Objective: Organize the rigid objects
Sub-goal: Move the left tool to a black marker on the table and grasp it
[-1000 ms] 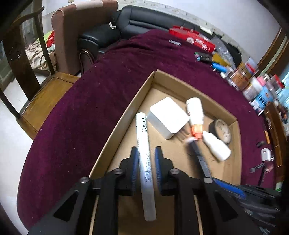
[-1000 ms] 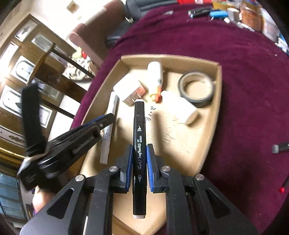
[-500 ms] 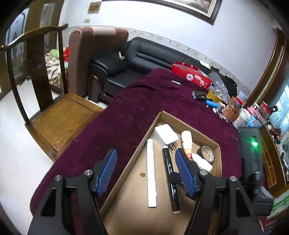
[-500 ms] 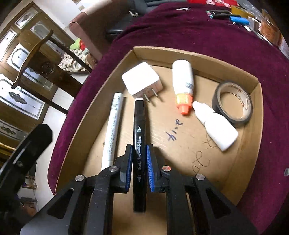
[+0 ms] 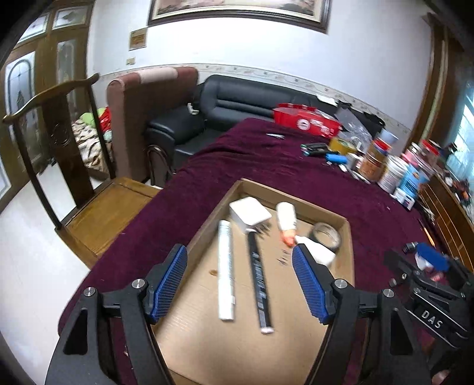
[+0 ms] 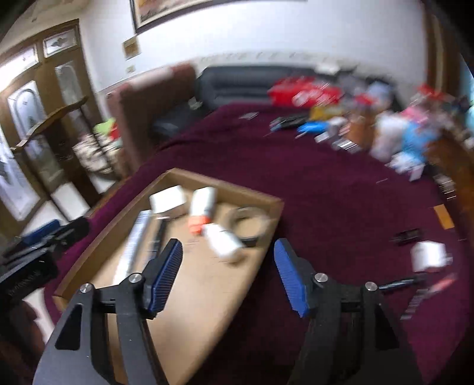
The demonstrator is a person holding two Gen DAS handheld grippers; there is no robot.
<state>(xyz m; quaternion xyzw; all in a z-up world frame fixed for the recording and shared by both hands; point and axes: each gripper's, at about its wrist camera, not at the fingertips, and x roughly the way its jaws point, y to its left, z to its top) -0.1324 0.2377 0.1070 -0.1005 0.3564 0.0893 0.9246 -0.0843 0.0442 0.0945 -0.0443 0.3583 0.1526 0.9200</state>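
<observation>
Below and ahead of the left gripper's [image 5: 240,284] opening jaws, the tray [image 5: 351,245] holds pen [image 5: 225,269] left of marker [image 5: 258,281]; charger [image 5: 249,211], bottles and tape [image 5: 326,235] lie beyond.

Far ahead of the gripper sits a black sofa [image 5: 237,103] by the white wall. A brown armchair [image 5: 148,97] is to its left. A wooden chair [image 5: 89,192] stands closer, off to the left. A framed picture [image 5: 237,11] hangs high up on the wall
</observation>
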